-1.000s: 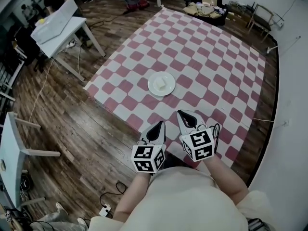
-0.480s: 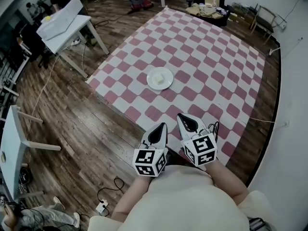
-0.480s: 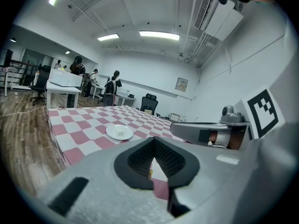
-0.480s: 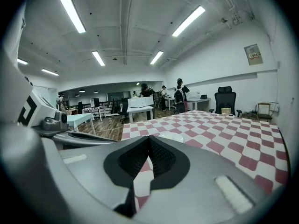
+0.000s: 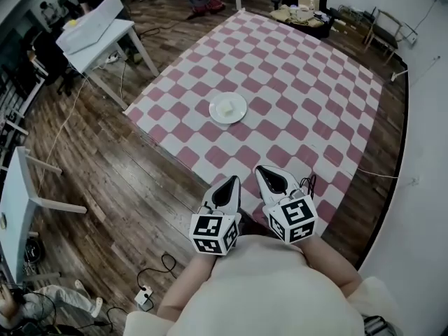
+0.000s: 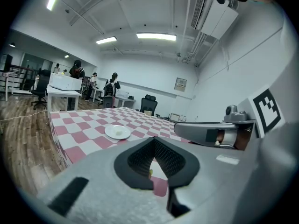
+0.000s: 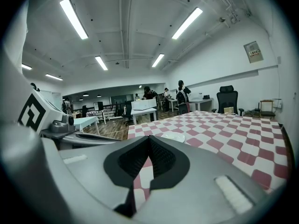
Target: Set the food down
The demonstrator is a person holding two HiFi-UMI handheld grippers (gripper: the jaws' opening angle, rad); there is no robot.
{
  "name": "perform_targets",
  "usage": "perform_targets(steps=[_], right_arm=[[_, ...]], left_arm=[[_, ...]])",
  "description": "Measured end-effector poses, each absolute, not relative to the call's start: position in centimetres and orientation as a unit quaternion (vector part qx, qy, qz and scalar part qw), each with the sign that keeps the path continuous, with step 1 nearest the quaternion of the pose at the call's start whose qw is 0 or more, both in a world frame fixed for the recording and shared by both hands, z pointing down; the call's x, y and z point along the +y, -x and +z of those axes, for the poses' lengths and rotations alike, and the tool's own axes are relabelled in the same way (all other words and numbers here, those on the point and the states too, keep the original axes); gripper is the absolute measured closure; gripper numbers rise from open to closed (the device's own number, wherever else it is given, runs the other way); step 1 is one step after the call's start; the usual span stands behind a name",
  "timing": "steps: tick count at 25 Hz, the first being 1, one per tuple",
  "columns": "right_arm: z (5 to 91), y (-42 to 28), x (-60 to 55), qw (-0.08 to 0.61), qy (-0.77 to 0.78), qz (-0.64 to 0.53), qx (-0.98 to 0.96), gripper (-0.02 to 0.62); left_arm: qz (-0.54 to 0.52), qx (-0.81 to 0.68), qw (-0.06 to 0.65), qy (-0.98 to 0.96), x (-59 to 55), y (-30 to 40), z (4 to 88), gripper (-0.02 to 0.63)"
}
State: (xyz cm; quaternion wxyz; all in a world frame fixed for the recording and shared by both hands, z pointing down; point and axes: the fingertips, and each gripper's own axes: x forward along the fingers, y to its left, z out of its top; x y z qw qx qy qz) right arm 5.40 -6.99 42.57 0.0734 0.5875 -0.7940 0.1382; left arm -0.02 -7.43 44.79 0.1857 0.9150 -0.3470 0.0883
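A white plate (image 5: 228,108) lies on the red-and-white checked mat (image 5: 301,103) on the floor, with a pale piece of food (image 5: 227,105) on it. The plate (image 6: 117,132) also shows in the left gripper view, and more faintly as the plate (image 7: 173,136) in the right gripper view. My left gripper (image 5: 229,185) and right gripper (image 5: 267,176) are held side by side close to my body, over the mat's near edge and well short of the plate. Both are shut with nothing between the jaws, as the left gripper (image 6: 153,142) and the right gripper (image 7: 149,139) show in their own views.
White tables (image 5: 98,33) stand on the wooden floor to the left, another table (image 5: 15,201) at the left edge. Cables and a power strip (image 5: 143,296) lie near my feet. Boxes and clutter (image 5: 301,12) sit beyond the mat's far end. People stand in the background.
The plate has slid up and slightly left in the head view and looks a little smaller, as I back away. Both grippers stay shut and close to my body.
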Motion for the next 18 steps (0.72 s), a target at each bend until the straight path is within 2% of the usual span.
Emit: perform_targets(steps=[18], right_arm=[[42.5, -6.0, -5.5, 0.064, -0.592, 0.144, -0.79, 0.591]], left_arm=[[0.093, -0.337, 0.184, -0.919, -6.5, -1.1, 44.8, 0.6]])
